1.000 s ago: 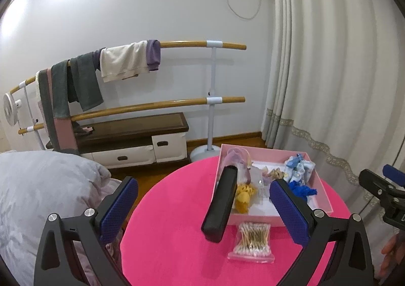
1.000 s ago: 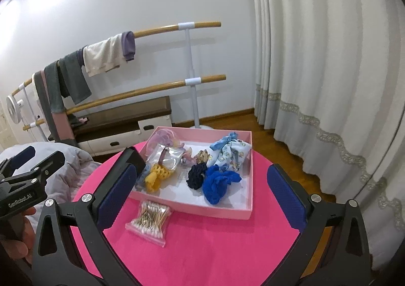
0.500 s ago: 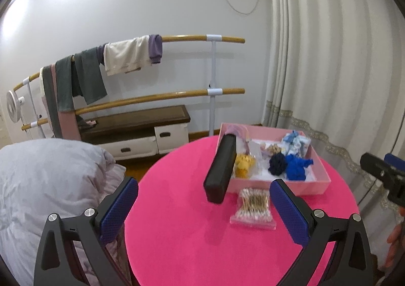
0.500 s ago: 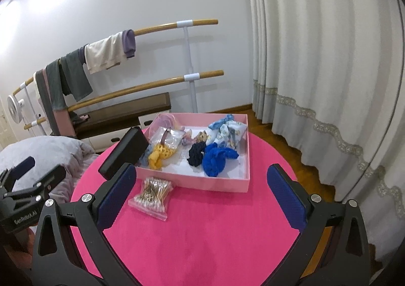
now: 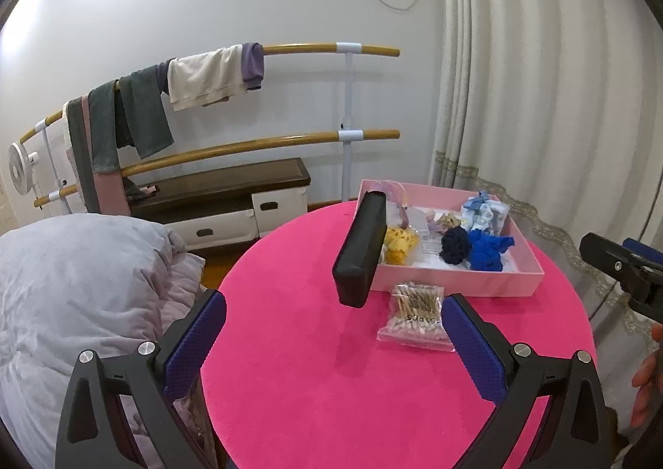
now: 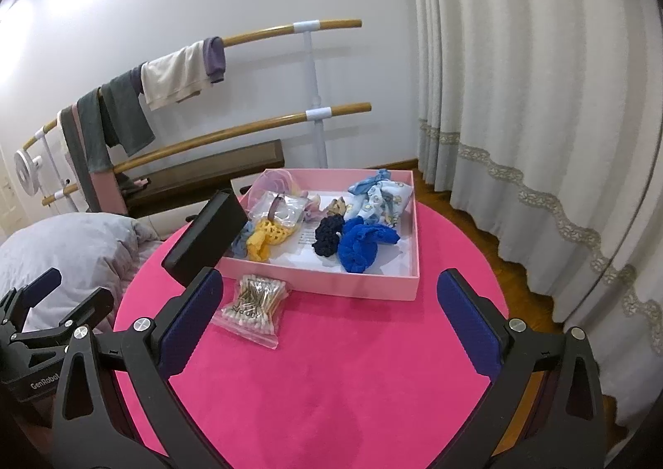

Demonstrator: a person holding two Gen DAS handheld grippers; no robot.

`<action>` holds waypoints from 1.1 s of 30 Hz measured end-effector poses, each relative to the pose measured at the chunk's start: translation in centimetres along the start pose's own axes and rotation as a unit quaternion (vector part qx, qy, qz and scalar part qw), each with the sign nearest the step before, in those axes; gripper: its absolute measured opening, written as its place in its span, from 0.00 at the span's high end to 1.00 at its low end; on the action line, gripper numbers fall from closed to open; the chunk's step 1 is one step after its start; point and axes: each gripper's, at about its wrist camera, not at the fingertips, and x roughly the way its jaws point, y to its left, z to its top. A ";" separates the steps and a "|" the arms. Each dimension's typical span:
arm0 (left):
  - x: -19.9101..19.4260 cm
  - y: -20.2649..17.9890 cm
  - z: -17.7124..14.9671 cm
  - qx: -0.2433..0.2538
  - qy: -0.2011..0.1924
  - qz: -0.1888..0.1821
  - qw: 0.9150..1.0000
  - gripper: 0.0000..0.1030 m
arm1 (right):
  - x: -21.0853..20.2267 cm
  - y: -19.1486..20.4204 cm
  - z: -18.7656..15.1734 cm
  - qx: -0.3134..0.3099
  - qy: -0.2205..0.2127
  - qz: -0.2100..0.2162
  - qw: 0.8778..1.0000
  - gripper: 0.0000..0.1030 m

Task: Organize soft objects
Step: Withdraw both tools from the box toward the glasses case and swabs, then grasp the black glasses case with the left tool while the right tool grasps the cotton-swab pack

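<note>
- Left wrist view: your left tool (image 5: 333, 338) hangs over the near edge of the round counter (image 5: 315, 377), a pink, velvety surface. Its blue ribbed pads (image 5: 474, 348) are spread wide with nothing between them.
- A shallow pink box (image 5: 456, 284) sits at the far side of the counter. In it lie a fuzzy yellow scrunchie (image 5: 398, 247), a navy scrunchie (image 5: 455, 247), a crumpled blue scrunchie (image 5: 489, 251) and a printed pale-blue cloth (image 5: 485, 212).
- A black, rounded-edge case (image 5: 361, 249) leans tilted against the box's left wall.
- A clear bag of swabs (image 5: 416, 317) lies flat just in front of the box.
- Your right tool (image 5: 621, 266) shows at the right edge.
- Right wrist view: your right tool (image 6: 331, 319) is also wide open and holds nothing, above the counter's (image 6: 352, 386) near half.
- The box (image 6: 331, 288) is ahead, with the swabs (image 6: 255, 305) near its front-left corner and the case (image 6: 205, 236) on its left.
- A grey quilt (image 6: 74, 245) bulges left of the counter.
</note>
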 end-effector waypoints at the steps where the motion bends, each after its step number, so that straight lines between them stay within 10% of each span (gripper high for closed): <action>1: 0.1 0.0 0.0 0.000 0.001 -0.001 1.000 0.00 | 0.1 0.0 0.0 0.000 0.001 0.000 1.000 0.00; 19: 4.0 1.4 1.0 0.003 0.029 0.007 1.000 0.00 | 5.0 1.1 -1.6 -0.002 0.056 0.021 0.998 0.00; 33: 14.9 0.6 3.3 0.039 0.065 0.006 0.997 0.00 | 12.6 1.7 -3.7 0.008 0.133 0.041 0.990 0.00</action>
